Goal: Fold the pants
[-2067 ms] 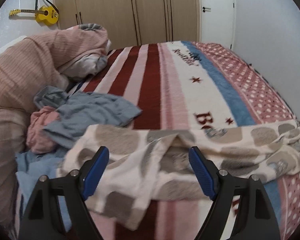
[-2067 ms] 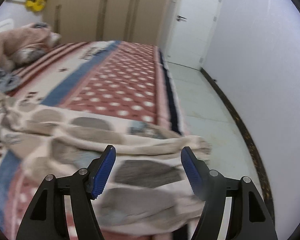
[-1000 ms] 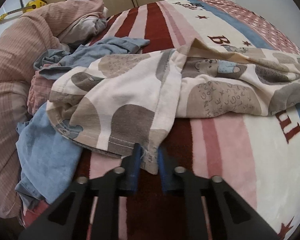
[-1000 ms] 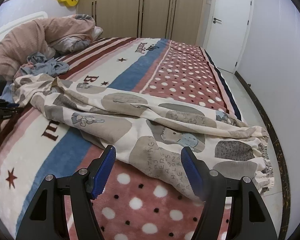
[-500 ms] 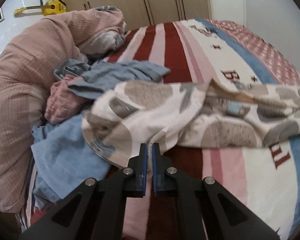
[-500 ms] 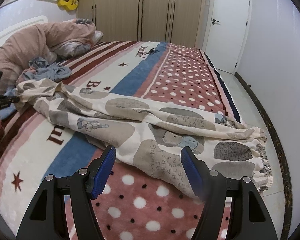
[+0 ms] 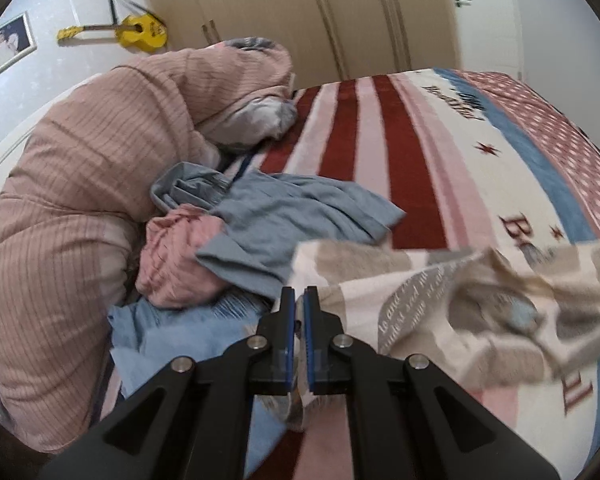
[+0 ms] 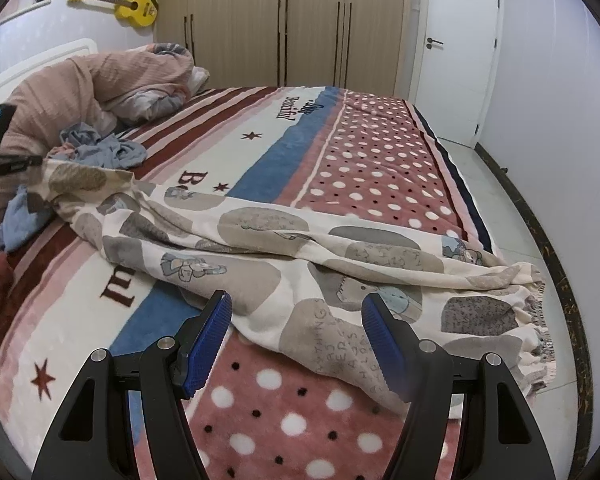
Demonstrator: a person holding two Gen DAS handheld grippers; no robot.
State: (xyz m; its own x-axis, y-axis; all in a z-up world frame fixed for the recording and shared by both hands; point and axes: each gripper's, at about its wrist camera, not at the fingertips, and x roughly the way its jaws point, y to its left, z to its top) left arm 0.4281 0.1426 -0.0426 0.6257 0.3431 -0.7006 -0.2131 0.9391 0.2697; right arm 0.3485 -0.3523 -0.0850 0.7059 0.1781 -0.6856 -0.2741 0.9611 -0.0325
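Left claw (image 7: 299, 312) is pinched tight on a hem corner of the pants (image 8: 300, 256), blue pads nearly together with a sliver of cream cloth between them, and that end is lifted off the bed (image 8: 380, 168). The rest of the pants, cream with grey-brown patches and little bears, lies in a long rumpled band across the blanket, its far end drooping over the bed's right edge toward the floor (image 8: 512, 208).

Right claw (image 8: 296, 344) hangs above the near part of the cloth with its blue pads spread wide, holding nothing.

Here's the worry. The left grip looks like a thin bite right at the hem; pull hard and the fabric could slip out. The legs look twisted over each other in the middle, so tugging from one end alone may tighten the tangle rather than flatten it.

Watch the overhanging end too: nothing pins it, and a drag could send it sliding off, or the weight over the edge could pull more cloth after it.

On the left side, the blue garments (image 7: 292, 220) and a pink one (image 7: 176, 256) sit just beside the lifted corner, against the rolled pink duvet (image 7: 80, 184). A low sweep could snag them and drag them along with the pants
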